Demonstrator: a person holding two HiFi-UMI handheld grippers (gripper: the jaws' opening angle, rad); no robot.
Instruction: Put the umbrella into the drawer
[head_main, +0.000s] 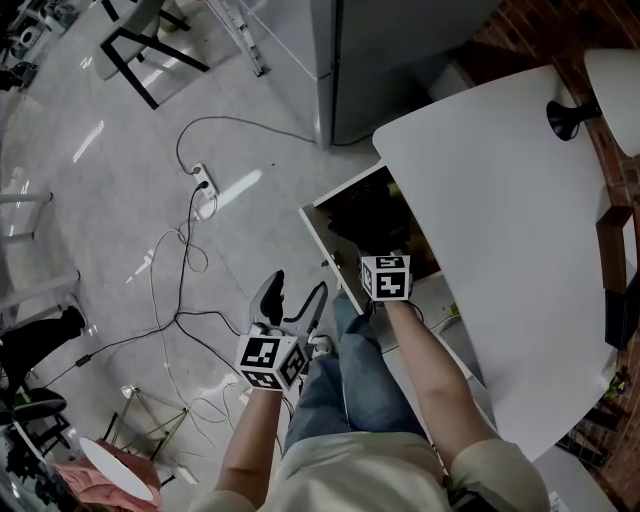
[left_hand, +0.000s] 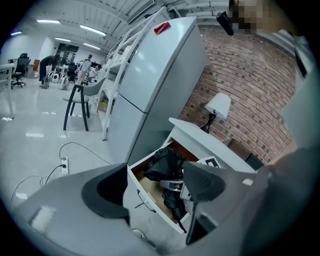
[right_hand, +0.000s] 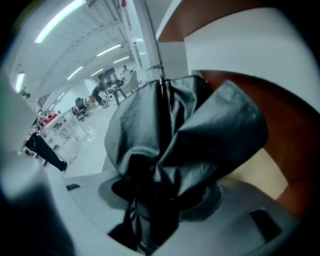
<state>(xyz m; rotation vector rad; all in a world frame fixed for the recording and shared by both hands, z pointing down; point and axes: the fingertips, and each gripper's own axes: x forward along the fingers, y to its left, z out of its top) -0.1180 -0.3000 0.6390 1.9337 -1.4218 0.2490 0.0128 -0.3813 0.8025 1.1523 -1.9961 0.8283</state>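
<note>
Beneath the white tabletop (head_main: 500, 200), we find the right gripper (right_hand: 165, 200) clamped on the black folded fabric umbrella (right_hand: 175, 145) inside the open wood-lined white drawer (head_main: 325, 255), and the left gripper (left_hand: 157, 185) with jaws apart, empty; slack canopy bulging near the rim could snag on release.

Black umbrella (left_hand: 164, 167) is inside the open drawer (left_hand: 142, 199).

Polished grey floor (head_main: 90, 200), reflective; power strip (head_main: 204, 183) with loose cables (head_main: 165, 300) across it. Tall grey refrigerator (left_hand: 160, 85) beside red brick wall (left_hand: 250, 100). White table (head_main: 500, 220) carries a lamp (left_hand: 218, 106). Black-framed chair (left_hand: 80, 91) beyond. Ceiling strip lights (left_hand: 92, 30) lit
</note>
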